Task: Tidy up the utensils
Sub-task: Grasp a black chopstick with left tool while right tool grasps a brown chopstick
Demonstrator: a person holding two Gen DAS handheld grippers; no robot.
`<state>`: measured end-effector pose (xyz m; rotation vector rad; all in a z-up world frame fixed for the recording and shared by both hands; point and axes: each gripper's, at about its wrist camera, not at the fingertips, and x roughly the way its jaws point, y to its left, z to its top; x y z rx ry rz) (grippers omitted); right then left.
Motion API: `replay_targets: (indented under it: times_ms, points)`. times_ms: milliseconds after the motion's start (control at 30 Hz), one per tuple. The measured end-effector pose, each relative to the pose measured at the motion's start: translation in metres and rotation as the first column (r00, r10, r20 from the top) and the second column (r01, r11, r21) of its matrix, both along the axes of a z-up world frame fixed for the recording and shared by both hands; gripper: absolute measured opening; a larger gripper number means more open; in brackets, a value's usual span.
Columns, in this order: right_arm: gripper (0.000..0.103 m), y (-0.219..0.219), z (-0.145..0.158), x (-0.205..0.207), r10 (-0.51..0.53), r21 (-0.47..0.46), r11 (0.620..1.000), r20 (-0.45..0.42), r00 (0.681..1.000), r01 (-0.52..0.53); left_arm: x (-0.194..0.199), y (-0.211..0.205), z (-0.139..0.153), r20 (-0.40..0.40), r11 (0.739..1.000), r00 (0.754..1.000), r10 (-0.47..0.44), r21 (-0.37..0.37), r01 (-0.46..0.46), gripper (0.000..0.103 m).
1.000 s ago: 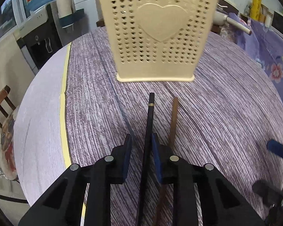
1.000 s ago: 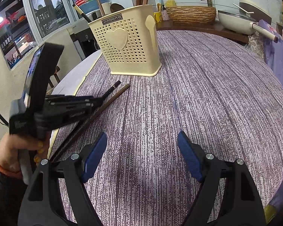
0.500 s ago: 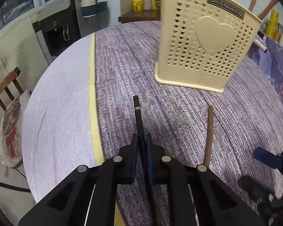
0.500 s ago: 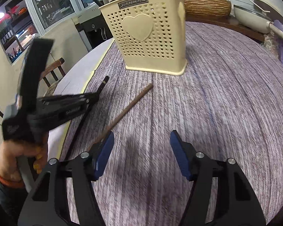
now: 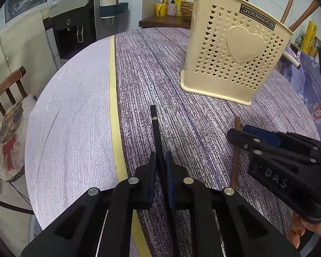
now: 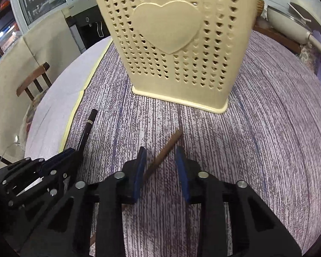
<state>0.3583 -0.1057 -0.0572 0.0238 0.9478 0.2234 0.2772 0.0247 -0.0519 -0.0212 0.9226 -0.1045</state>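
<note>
Left fingers (image 5: 159, 162) clamped on black chopstick (image 5: 155, 126) lying on desk (image 5: 75, 117), right fingers (image 6: 161, 160) just closing around brown chopstick (image 6: 164, 152), gap remaining, cream heart-perforated holder (image 5: 235, 49) upright beyond, wooden utensil handles (image 5: 289, 10) protruding from it

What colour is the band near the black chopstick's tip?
Gold, on the black chopstick; clearest in the left wrist view.

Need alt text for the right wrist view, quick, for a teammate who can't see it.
The right tongs have been closing around a brown chopstick on the purple tablecloth, gaps still showing. A cream holder stands ahead; the left tongs grip a black chopstick.
</note>
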Motion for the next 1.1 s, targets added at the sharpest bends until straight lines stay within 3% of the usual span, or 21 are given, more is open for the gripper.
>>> replay_targets:
  times_ms: [400,567,667,900,1100]
  points:
    - [0.013,0.0,0.001,0.007,0.104,-0.021,0.994,-0.022,0.994,-0.105,0.006,0.0,0.001,-0.014,1.0,1.0,0.015,-0.014,-0.015,0.011]
    - [0.012,-0.014,0.001,0.003,0.124,-0.04,0.991,-0.027,0.992,-0.125,0.02,-0.004,0.003,-0.036,0.999,0.999,0.012,-0.033,-0.014,0.026]
    - [0.012,-0.021,0.0,0.001,0.129,-0.047,0.99,-0.031,0.991,-0.13,0.027,-0.013,0.003,-0.039,1.0,0.999,0.007,0.018,-0.006,0.029]
    - [0.013,-0.024,-0.002,-0.001,0.075,-0.009,0.997,-0.052,0.996,-0.076,0.039,-0.025,0.003,-0.044,0.996,0.999,0.004,0.094,0.0,0.028]
    - [0.013,-0.012,-0.005,-0.006,0.032,-0.007,0.999,-0.028,0.999,-0.032,0.04,-0.022,0.002,-0.037,0.994,0.999,0.03,0.104,-0.026,0.016]
